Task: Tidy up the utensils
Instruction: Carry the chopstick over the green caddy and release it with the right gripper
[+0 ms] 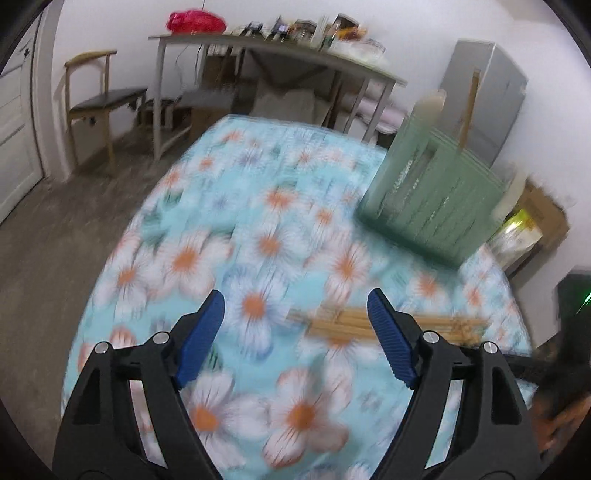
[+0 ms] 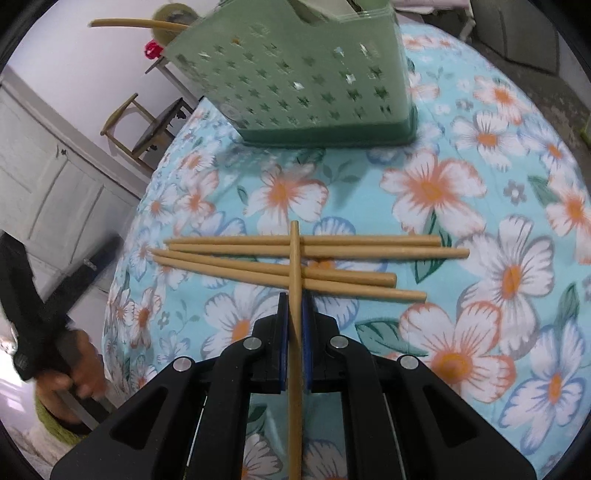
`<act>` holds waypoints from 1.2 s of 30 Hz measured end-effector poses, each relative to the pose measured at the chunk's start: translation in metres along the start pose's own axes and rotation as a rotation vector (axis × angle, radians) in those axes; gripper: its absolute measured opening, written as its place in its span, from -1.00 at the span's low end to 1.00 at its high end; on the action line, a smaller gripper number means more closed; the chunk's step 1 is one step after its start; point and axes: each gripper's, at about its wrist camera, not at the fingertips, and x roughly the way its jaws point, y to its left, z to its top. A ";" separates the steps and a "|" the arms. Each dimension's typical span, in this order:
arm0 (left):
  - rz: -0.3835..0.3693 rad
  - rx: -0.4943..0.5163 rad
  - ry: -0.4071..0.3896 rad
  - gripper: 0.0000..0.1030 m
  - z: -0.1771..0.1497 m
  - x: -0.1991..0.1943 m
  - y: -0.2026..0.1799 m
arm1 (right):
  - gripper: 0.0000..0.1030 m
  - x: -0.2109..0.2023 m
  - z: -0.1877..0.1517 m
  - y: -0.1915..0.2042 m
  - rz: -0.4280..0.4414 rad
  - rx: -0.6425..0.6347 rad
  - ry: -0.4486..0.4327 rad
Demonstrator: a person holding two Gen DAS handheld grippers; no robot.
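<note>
Right gripper (image 2: 295,306) pinches one wooden chopstick (image 2: 294,354) between its pressed-together blue pads, stick pointing toward 12 o'clock, its tip crossing over four loose chopsticks (image 2: 332,258) lying side by side on the floral tablecloth (image 2: 461,206). Green perforated utensil holder (image 2: 295,74) stands at 12 o'clock beyond them, another chopstick (image 2: 136,23) sticking out at its 10 o'clock. Left gripper (image 1: 295,314) hangs spread wide and empty over the cloth, blurred chopstick pile (image 1: 343,325) by its right finger, holder at 2 o'clock; a hand (image 2: 70,373) shows at 8 o'clock in the right view.
</note>
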 end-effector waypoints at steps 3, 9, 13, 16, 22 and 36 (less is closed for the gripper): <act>0.020 -0.017 0.038 0.47 -0.015 0.007 0.005 | -0.87 -0.018 0.004 0.006 0.022 -0.023 -0.035; 0.084 0.041 0.039 0.53 -0.025 0.010 -0.009 | -0.87 -0.081 0.032 0.026 0.075 -0.093 -0.201; 0.111 0.056 0.042 0.55 -0.026 0.015 -0.012 | -0.87 -0.127 0.058 0.044 0.086 -0.158 -0.373; 0.118 0.067 0.042 0.58 -0.027 0.016 -0.013 | -0.87 -0.153 0.080 0.053 0.076 -0.182 -0.485; 0.124 0.084 0.043 0.61 -0.029 0.018 -0.015 | -0.87 -0.185 0.120 0.073 0.083 -0.217 -0.652; 0.139 0.100 0.042 0.63 -0.030 0.019 -0.017 | -0.86 -0.165 0.180 0.111 -0.082 -0.369 -0.917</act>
